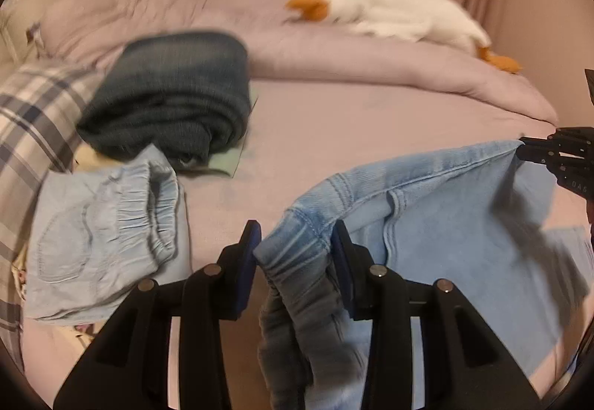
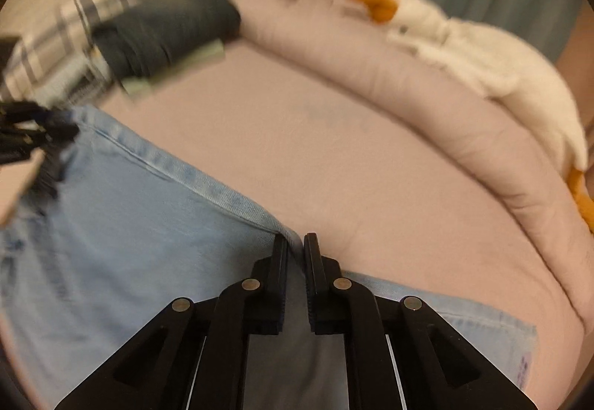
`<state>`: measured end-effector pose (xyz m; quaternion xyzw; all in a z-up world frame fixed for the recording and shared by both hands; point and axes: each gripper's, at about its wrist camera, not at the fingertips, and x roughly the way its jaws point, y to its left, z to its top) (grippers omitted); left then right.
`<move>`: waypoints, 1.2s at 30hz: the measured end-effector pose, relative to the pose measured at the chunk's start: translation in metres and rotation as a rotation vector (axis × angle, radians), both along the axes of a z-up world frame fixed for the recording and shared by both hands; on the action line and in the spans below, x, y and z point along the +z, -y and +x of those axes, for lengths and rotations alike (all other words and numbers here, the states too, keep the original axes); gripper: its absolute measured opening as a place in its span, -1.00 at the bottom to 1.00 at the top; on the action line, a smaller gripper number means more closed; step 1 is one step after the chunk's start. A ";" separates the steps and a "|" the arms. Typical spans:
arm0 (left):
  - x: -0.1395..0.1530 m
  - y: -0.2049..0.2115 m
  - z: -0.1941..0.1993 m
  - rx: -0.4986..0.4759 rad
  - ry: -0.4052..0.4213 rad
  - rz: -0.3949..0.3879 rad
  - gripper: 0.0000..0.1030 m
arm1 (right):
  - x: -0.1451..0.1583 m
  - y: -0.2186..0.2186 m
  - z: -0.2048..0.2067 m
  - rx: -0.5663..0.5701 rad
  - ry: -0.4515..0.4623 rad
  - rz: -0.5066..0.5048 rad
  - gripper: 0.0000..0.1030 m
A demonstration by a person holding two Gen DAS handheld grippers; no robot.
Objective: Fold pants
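Light blue denim pants (image 1: 438,224) hang stretched between my two grippers above the pink bed. My left gripper (image 1: 295,246) is shut on a bunched corner of the pants, with cloth filling the gap between its fingers. My right gripper (image 2: 296,243) is shut on the pants' upper edge (image 2: 208,183). It shows at the right edge of the left wrist view (image 1: 527,150). My left gripper shows at the left edge of the right wrist view (image 2: 55,135). The pants' lower part (image 2: 482,332) lies on the sheet.
A folded light blue pair with an elastic waist (image 1: 104,239) lies at left. Folded dark jeans (image 1: 174,101) rest on a green cloth beside a plaid pillow (image 1: 33,113). A rolled pink duvet (image 1: 371,61) and a white goose plush (image 1: 401,12) lie behind.
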<state>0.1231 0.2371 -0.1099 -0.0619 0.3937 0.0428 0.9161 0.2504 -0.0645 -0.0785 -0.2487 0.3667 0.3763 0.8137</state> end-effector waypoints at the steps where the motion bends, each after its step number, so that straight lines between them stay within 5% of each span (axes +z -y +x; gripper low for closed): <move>1: 0.003 0.002 -0.005 -0.010 0.017 0.006 -0.27 | 0.007 0.007 -0.013 0.004 0.019 0.010 -0.83; 6: 0.015 0.023 -0.058 -0.033 0.113 0.020 -0.28 | 0.032 0.052 -0.076 0.037 0.083 0.051 -0.83; 10: -0.002 0.038 -0.093 -0.024 0.127 0.038 -0.29 | 0.033 0.074 -0.104 0.066 0.079 0.064 -0.83; 19: -0.065 0.040 -0.141 0.161 0.005 -0.114 -0.28 | -0.038 0.080 -0.172 0.136 -0.005 -0.081 -0.83; 23: -0.079 0.016 -0.175 0.309 0.013 -0.316 -0.32 | -0.075 0.069 -0.185 0.131 0.011 -0.158 -0.83; 28: -0.082 0.003 -0.210 0.387 0.096 -0.578 -0.32 | -0.077 0.061 -0.187 0.133 0.089 -0.184 -0.83; 31: -0.091 -0.006 -0.217 0.418 0.169 -0.816 -0.32 | -0.078 0.060 -0.182 0.128 0.089 -0.181 -0.83; 36: -0.086 0.005 -0.197 0.384 0.169 -0.881 -0.32 | -0.079 0.059 -0.184 0.114 0.086 -0.182 -0.83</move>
